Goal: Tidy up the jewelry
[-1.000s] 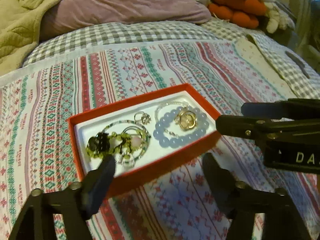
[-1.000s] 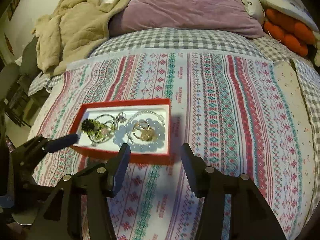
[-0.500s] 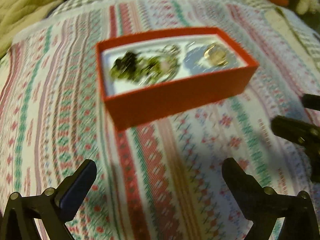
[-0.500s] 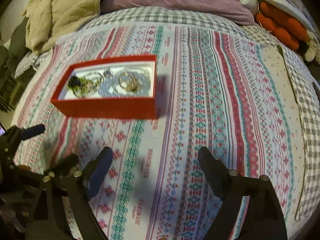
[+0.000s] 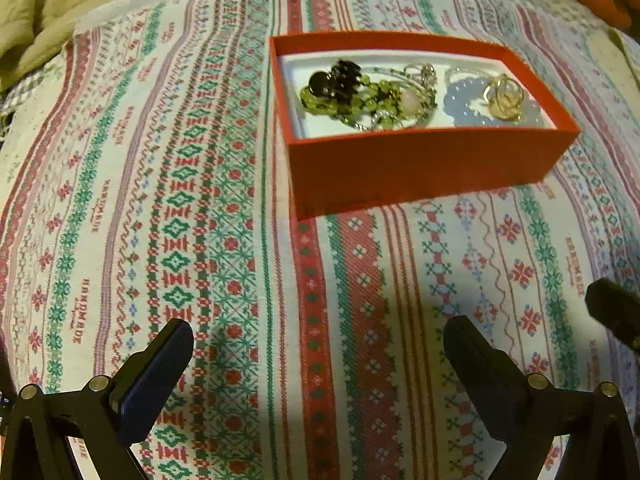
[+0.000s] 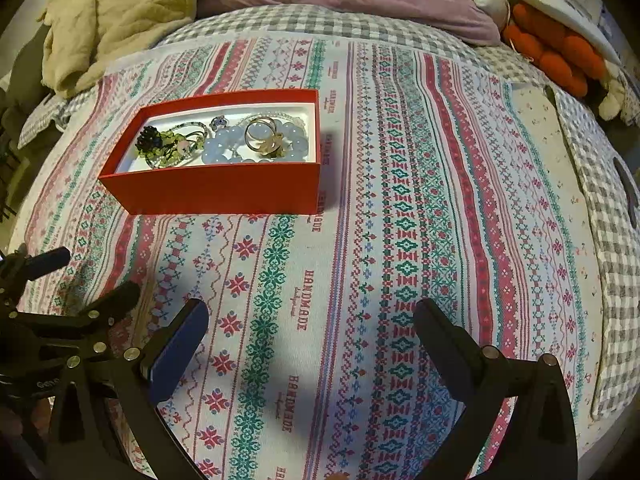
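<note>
Both grippers, left (image 5: 318, 354) and right (image 6: 312, 332), hang wide and empty before the box (image 6: 224, 192), whose tangled beads (image 5: 352, 96) could snag and drag rings (image 5: 504, 96) out.

Both wrist views toward red box (image 5: 420, 160).

we see a matt red cardboard box (image 5: 420, 160) with white lining, holding glossy blue beads (image 5: 466, 108), shiny gold metal rings (image 5: 504, 96) and glassy green beads (image 5: 344, 100), on woven patterned cloth (image 6: 400, 280).
</note>
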### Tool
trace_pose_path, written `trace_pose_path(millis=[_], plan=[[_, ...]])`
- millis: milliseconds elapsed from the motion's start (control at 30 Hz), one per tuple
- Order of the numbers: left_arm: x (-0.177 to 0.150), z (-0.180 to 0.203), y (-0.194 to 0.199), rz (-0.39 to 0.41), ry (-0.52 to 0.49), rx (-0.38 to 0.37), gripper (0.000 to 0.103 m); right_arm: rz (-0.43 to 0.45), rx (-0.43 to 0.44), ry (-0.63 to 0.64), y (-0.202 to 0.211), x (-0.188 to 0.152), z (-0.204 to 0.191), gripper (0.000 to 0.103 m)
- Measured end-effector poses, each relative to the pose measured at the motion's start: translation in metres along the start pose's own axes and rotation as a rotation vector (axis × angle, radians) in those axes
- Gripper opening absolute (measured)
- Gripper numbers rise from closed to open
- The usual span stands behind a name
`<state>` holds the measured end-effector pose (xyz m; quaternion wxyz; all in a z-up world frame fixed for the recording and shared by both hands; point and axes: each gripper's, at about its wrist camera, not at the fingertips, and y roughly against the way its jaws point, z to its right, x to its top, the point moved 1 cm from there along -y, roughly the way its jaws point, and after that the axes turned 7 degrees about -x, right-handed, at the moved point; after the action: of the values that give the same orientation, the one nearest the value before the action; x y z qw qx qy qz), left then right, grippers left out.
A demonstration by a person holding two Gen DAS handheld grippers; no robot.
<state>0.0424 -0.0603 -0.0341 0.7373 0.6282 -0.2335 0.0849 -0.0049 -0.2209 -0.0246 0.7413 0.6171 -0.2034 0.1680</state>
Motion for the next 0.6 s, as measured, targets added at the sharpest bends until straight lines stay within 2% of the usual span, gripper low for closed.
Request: trace_pose_path(millis=[600], plan=[[0.0023,0.0002,0.0040,0.024,-0.012,0.022,0.103,-0.017,-0.036,0.025,-0.0074,-0.0008,-0.0053,0.103]])
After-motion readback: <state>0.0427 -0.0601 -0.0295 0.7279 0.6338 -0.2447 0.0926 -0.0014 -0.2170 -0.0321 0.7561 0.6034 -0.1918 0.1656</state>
